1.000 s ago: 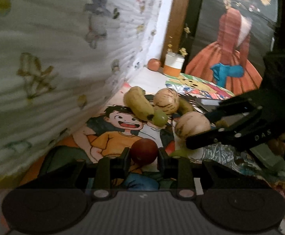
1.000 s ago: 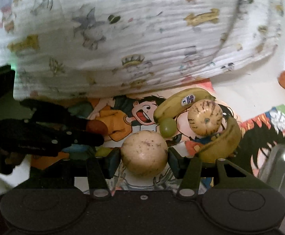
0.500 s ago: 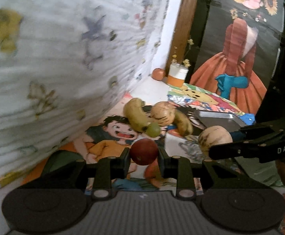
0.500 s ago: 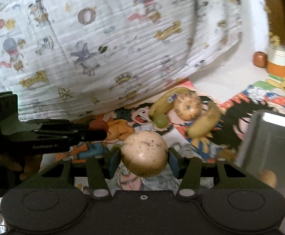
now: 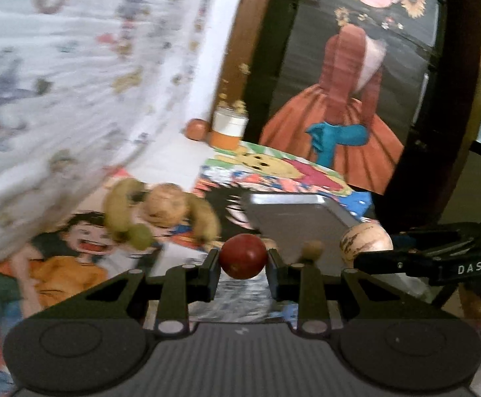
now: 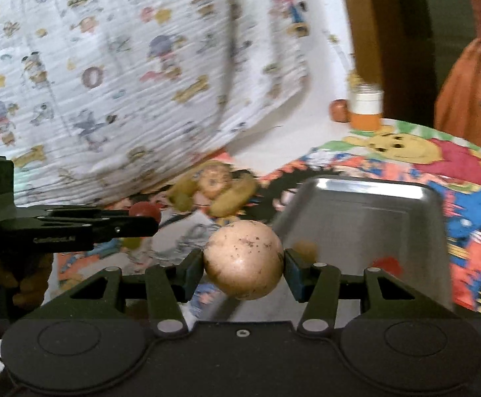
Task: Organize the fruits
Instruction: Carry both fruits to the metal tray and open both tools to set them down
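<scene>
1. While both tools are mid-carry, the left gripper (image 5: 243, 261) is clamped on a small round dark-red fruit (image 5: 243, 256), and the right gripper (image 6: 244, 264) grasps a pale tan speckled round fruit (image 6: 243, 259), pads pressing both sides.
2. Both loads hang near the front edge of the rectangular shiny metal tray (image 6: 366, 188), the tan fruit just at its near left corner (the likely destination, in my judgement).
3. Recommended handling: bring each fruit over the tray floor, lower until it nearly rests, then release one at a time; round fruit will roll on smooth metal, so set it down gently and keep the two tools apart.
4. Left behind on the surface: two yellow-green curved bananas (image 5: 118, 208), a striped tan round fruit (image 5: 165, 205) and a small green round fruit (image 5: 139, 236), touching in one cluster.
5. Surface: bright cartoon-printed mats (image 6: 406, 152). Beyond, an orange-and-white cup (image 5: 228, 129) beside a small orange fruit, a cartoon-patterned white cloth (image 6: 124, 76) at left, and a painted figure in an orange dress (image 5: 343, 106).
</scene>
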The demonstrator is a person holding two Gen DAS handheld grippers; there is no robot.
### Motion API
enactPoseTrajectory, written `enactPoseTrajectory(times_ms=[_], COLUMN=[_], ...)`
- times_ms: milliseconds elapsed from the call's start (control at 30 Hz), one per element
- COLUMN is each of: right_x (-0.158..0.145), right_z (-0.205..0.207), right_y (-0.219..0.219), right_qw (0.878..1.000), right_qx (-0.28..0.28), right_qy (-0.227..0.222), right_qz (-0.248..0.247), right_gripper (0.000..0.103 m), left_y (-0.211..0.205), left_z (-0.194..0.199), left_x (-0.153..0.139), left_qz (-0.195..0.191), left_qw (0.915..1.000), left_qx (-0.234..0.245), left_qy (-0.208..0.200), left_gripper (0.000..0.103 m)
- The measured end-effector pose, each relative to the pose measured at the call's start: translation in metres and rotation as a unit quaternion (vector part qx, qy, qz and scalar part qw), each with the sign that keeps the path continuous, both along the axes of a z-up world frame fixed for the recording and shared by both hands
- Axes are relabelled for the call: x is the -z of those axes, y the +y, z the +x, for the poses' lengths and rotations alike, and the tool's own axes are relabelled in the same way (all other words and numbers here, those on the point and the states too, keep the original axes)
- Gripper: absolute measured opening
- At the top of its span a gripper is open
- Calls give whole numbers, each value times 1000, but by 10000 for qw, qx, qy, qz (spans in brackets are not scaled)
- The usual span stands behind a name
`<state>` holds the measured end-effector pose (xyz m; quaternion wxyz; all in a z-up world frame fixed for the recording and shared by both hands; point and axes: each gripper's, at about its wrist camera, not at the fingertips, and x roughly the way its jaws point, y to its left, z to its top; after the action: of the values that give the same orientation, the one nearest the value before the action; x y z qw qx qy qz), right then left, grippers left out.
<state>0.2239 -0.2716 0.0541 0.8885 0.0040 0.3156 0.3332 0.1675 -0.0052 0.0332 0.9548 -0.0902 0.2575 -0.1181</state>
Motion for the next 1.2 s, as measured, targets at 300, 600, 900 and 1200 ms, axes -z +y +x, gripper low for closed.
enactPoseTrajectory(times_ms=[300, 600, 900, 1200], right_x=[20, 34, 42, 43], right_z=[2, 11, 19, 18], right_y=[-43, -60, -65, -62], right_qw=[9987, 9965, 9954, 9954], right_qx=[505, 802, 875, 848], right_qy=[22, 2, -3, -88], right_qz=[-101, -232, -401, -445], right_gripper=[54, 54, 54, 55], left_y=[-53, -90, -108, -112], left_z=[21, 40, 55, 60], left_x=[11, 21, 32, 36], left_qz=[0, 158, 283, 321], left_qw=[9988, 9969, 9956, 9949], left_qx=[421, 601, 621, 608], left_qy=[243, 481, 648, 732], left_gripper=[32, 32, 33, 33])
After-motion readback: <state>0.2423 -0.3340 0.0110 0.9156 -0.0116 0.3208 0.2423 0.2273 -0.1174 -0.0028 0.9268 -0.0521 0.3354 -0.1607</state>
